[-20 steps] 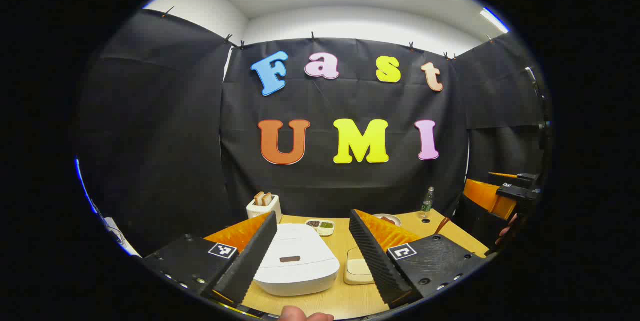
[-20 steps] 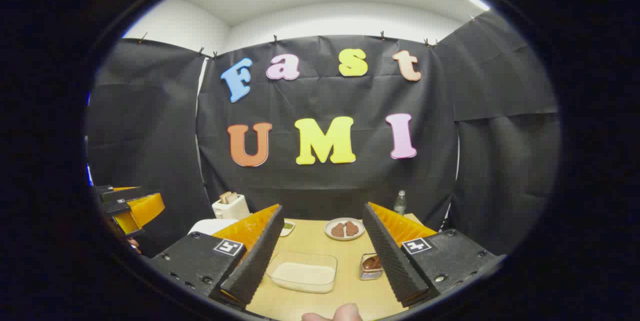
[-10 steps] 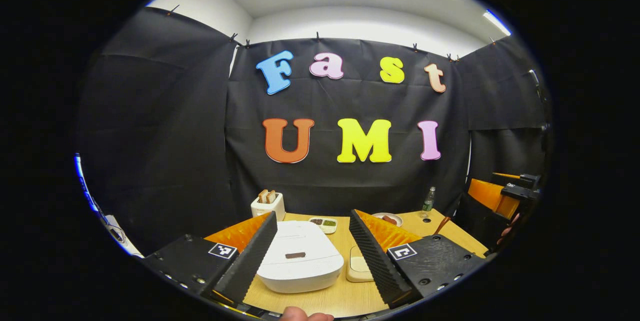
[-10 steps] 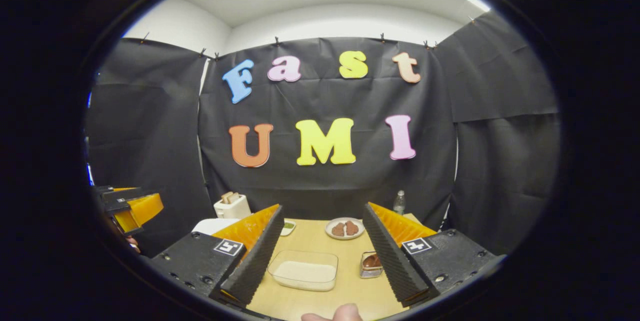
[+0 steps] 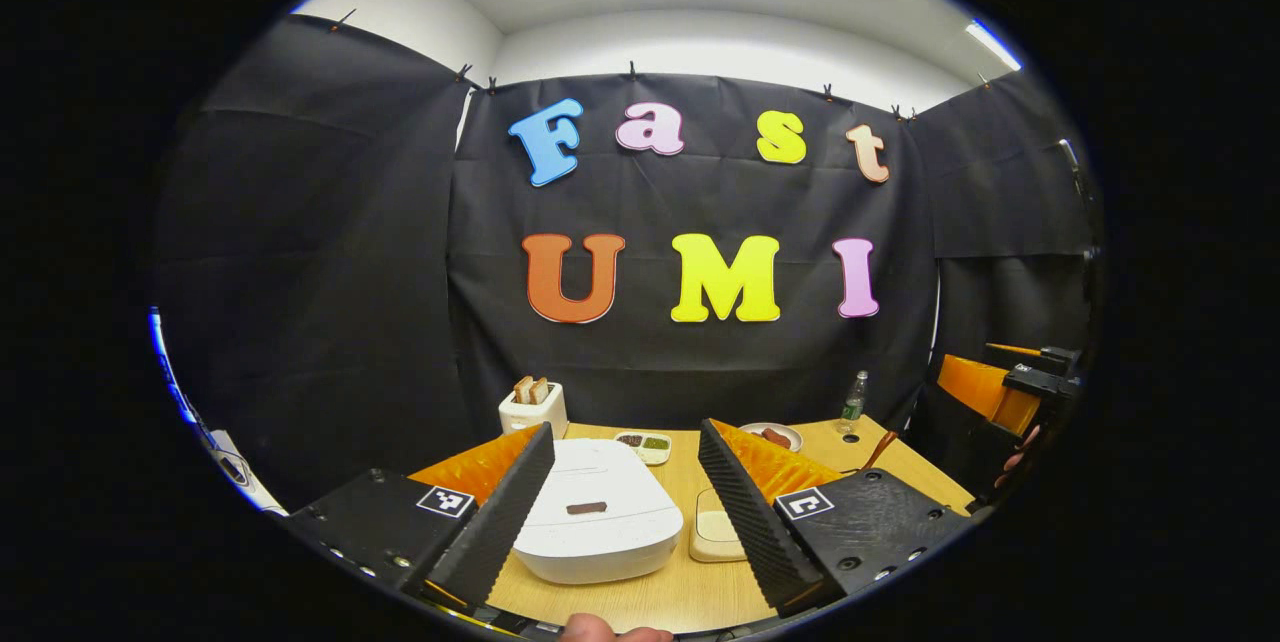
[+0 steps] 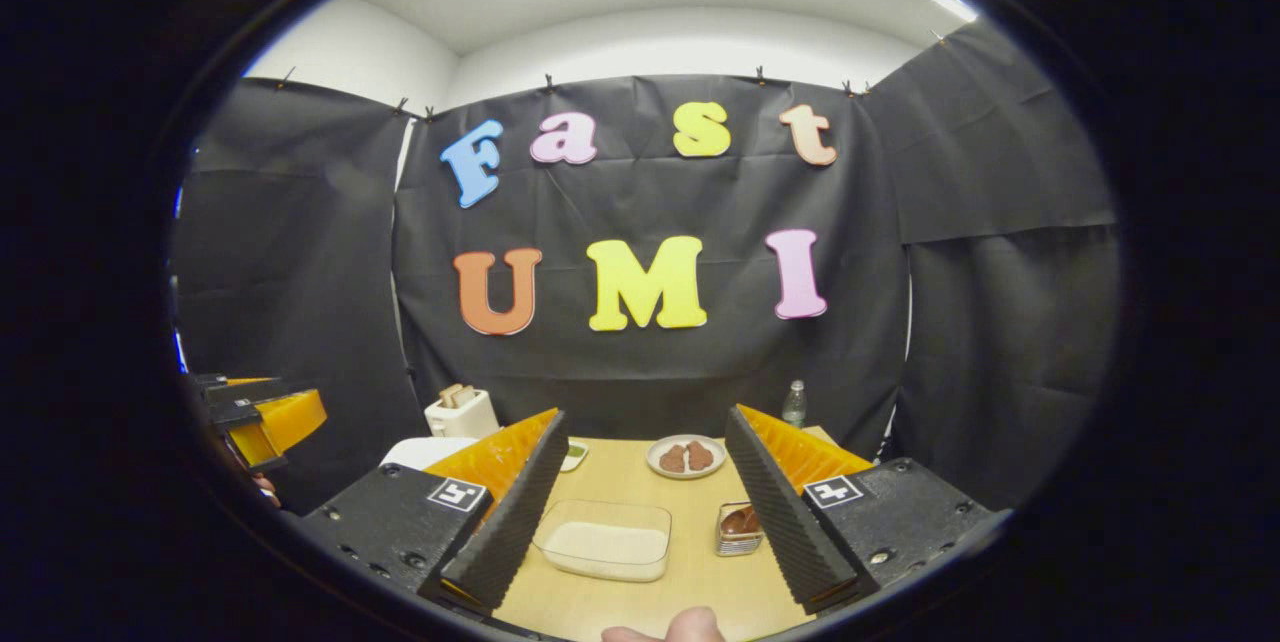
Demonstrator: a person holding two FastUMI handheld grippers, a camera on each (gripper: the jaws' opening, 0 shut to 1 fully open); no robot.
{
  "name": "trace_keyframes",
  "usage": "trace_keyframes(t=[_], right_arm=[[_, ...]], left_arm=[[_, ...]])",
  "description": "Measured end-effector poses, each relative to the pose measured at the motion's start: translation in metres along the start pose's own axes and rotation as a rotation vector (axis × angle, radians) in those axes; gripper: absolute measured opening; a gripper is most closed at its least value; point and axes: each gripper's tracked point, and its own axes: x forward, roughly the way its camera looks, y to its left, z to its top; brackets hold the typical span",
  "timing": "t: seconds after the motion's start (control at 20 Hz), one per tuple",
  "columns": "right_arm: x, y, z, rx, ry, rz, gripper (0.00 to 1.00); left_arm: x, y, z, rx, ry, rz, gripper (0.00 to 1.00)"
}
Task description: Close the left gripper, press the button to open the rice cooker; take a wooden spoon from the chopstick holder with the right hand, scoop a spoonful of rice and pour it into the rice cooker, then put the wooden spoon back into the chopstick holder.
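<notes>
The white rice cooker stands shut on the wooden table, its dark button on the lid. My left gripper hovers open above and in front of it, with nothing between the fingers. To its right lies a clear container of rice. My right gripper is open above the rice container. A small metal chopstick holder with the brown wooden spoon in it stands beside the right finger. The spoon also sticks up at the table's right.
A toaster with bread, a small condiment dish, a plate of food and a bottle stand along the table's back. The other gripper shows at each view's edge. Black cloth walls close in the booth.
The left gripper has drifted slightly, so the rice cooker sits a little higher between its fingers. The right gripper is almost still. Both stay open.
</notes>
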Motion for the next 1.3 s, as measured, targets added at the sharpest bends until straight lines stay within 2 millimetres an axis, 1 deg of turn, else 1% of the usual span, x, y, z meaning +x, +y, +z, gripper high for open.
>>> trace_keyframes(t=[0.2,0.5,0.6,0.8,0.85,0.9,0.95,1.0,1.05,1.1,1.15,1.2,1.25,1.3], right_arm=[[0.004,-0.004,0.000,0.004,0.001,-0.006,0.96],[0.014,-0.010,-0.002,0.017,0.006,-0.006,0.96],[0.020,-0.014,-0.004,0.019,0.008,-0.004,0.96],[0.035,-0.026,-0.005,0.026,0.015,0.001,0.96],[0.039,-0.029,-0.004,0.026,0.014,0.001,0.96],[0.045,-0.034,-0.004,0.027,0.010,0.001,0.96],[0.051,-0.040,-0.003,0.027,0.010,-0.001,0.96],[0.055,-0.043,-0.005,0.031,0.011,-0.001,0.96],[0.060,-0.048,-0.006,0.036,0.014,-0.002,0.96],[0.065,-0.052,-0.008,0.042,0.019,-0.003,0.96],[0.069,-0.057,-0.010,0.048,0.025,-0.005,0.96],[0.074,-0.062,-0.012,0.052,0.032,-0.006,0.96],[0.079,-0.067,-0.015,0.055,0.040,-0.007,0.96],[0.083,-0.071,-0.018,0.058,0.047,-0.009,0.96]], left_arm=[[0.005,-0.003,0.000,0.000,0.001,-0.005,0.94],[0.014,-0.004,-0.006,-0.015,0.044,-0.008,0.94],[0.019,-0.004,-0.012,-0.017,0.072,-0.004,0.94],[0.036,-0.002,-0.038,-0.027,0.183,0.001,0.93],[0.040,0.000,-0.043,-0.025,0.211,0.010,0.89],[0.045,0.001,-0.049,-0.021,0.237,0.009,0.83],[0.051,0.001,-0.057,-0.017,0.267,0.014,0.67],[0.058,0.003,-0.066,-0.022,0.301,0.014,0.64],[0.061,0.000,-0.074,-0.030,0.341,0.005,0.55],[0.065,0.001,-0.082,-0.035,0.381,0.006,0.50],[0.070,0.002,-0.090,-0.041,0.416,0.007,0.48],[0.077,0.006,-0.100,-0.047,0.446,0.028,0.48],[0.078,0.013,-0.103,-0.058,0.468,0.053,0.29],[0.085,0.012,-0.110,-0.076,0.493,0.040,0.10]])
